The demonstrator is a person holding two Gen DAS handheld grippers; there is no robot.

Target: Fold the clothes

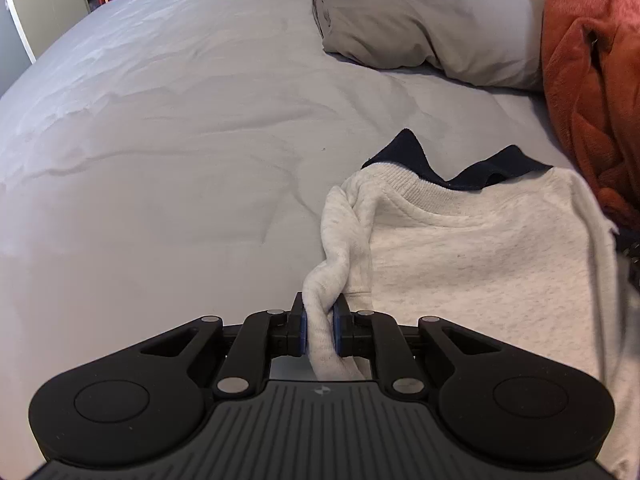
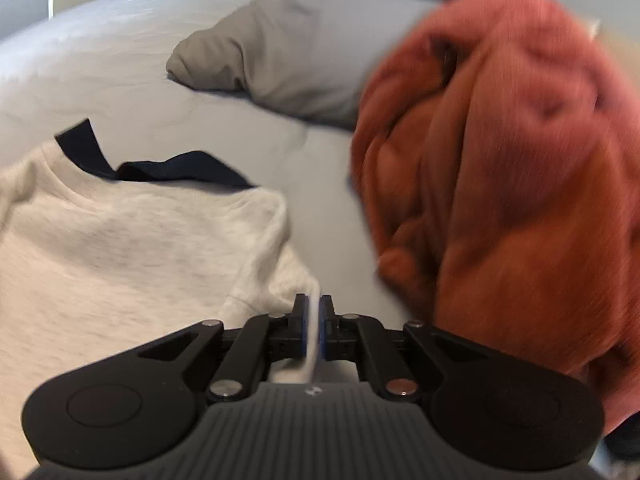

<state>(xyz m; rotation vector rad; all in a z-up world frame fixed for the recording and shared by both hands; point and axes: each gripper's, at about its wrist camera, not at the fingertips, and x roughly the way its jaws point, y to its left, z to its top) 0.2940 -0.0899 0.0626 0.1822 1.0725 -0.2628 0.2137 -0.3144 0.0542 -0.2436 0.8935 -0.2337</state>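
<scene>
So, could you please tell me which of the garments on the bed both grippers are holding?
The pale grey sweatshirt: the left gripper pinches its twisted sleeve and the right gripper its edge. The orange garment is bunched beside it, ungripped.

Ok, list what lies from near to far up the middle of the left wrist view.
Left gripper shut on the twisted sleeve → light grey sweatshirt → dark navy garment underneath it → grey bedsheet → grey pillow.

We see our left black hand-held gripper [image 1: 320,326] angled down, jaws clamped on cloth | our right black hand-held gripper [image 2: 314,330] angled down, jaws pinched on thin cloth edge
</scene>
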